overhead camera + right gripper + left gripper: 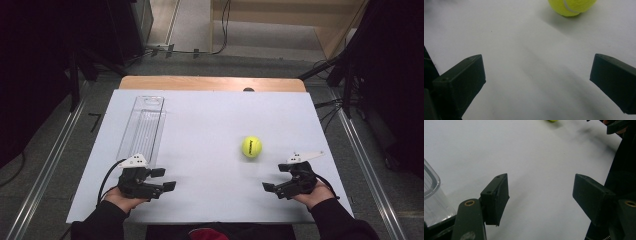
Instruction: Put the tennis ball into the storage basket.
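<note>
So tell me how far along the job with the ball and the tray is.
Nothing looks done yet. The tennis ball sits loose on the white table, apart from the clear tray, which looks empty. In hand: nothing; the right claw is open just short of the ball, and the left claw is open beside the tray's near end. Left, most likely: grip the ball and carry it to the tray.

The tennis ball (571, 7) is cut by the top edge — and the clear tray (432, 195) by the left edge.
</note>
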### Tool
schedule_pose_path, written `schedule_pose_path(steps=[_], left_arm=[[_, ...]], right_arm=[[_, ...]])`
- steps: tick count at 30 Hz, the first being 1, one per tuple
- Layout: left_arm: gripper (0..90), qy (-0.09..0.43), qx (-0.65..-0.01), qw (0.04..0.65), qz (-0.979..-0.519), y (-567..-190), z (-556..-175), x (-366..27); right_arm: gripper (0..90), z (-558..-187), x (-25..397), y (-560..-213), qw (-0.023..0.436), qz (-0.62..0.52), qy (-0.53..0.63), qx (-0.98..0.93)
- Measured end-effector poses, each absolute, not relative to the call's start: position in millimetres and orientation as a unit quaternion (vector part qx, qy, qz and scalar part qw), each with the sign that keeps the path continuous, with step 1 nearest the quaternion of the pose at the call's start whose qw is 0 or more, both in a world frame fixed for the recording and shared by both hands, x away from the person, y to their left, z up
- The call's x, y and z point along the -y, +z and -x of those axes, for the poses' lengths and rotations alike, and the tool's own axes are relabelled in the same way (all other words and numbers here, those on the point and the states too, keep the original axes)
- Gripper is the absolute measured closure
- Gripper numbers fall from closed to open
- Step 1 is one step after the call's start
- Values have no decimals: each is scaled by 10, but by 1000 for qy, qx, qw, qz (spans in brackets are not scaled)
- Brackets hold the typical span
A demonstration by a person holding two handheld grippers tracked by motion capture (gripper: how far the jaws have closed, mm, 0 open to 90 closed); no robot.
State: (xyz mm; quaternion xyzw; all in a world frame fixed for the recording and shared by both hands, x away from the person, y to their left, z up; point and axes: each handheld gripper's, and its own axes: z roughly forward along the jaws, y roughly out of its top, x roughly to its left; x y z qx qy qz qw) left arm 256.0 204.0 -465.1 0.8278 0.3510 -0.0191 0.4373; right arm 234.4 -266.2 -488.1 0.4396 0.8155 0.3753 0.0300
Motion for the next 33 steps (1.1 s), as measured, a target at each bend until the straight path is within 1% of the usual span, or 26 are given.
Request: schedule_pose_path(steps=[13, 18, 33], left_arm=[[297, -27, -349, 441, -826, -4639, -2582, -2028], [297, -20, -348, 432, -832, -4640, -2598, -2007], [297, -22, -344, 432, -834, -4641, -2609, -2006]], right_arm=[[0, -2349, 2653, -4889, 23, -442, 376, -814], [0, -2352, 2649, -4894, 20, -441, 377, -814], [0, -2351, 2652, -4889, 13, -445, 385, -808]])
